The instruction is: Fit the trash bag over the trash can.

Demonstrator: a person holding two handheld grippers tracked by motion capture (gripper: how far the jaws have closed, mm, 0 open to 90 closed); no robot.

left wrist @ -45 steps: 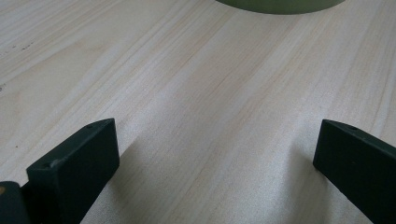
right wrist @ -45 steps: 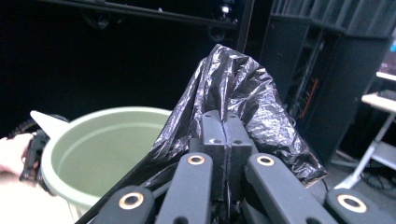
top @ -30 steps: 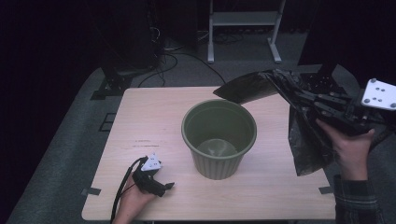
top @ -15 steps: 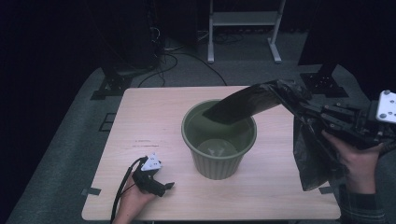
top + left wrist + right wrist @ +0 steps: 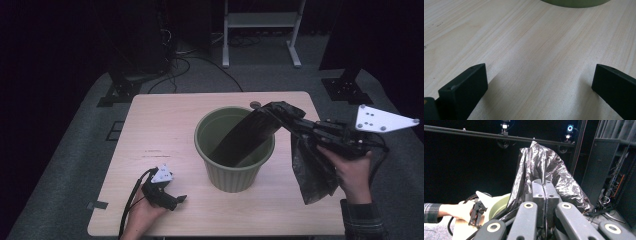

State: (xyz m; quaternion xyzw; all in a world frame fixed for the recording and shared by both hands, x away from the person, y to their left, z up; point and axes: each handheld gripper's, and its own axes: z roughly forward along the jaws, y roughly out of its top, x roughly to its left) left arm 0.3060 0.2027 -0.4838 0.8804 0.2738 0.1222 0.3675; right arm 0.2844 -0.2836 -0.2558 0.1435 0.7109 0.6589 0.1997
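Two grippers at a wooden table (image 5: pixel 165 125). Right gripper (image 5: pixel 295 125), jaws clenched on a black plastic bag (image 5: pixel 250 140), has come down since a second ago: the bag's free end, then held above the green bin (image 5: pixel 235 172), now hangs inside its mouth, the rest draped outside the rim. Lining has likely begun. Left gripper (image 5: pixel 175 200) rests beside the bin, jaws apart, empty.

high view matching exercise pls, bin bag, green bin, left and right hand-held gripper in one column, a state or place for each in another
1 black bin bag
2 green bin
3 left hand-held gripper
4 right hand-held gripper

a jaws apart, low over the table
b upright mid-table
c one end inside the bin, the rest hanging outside
d clamped on plastic

Pairs: 1-c, 2-b, 3-a, 4-d
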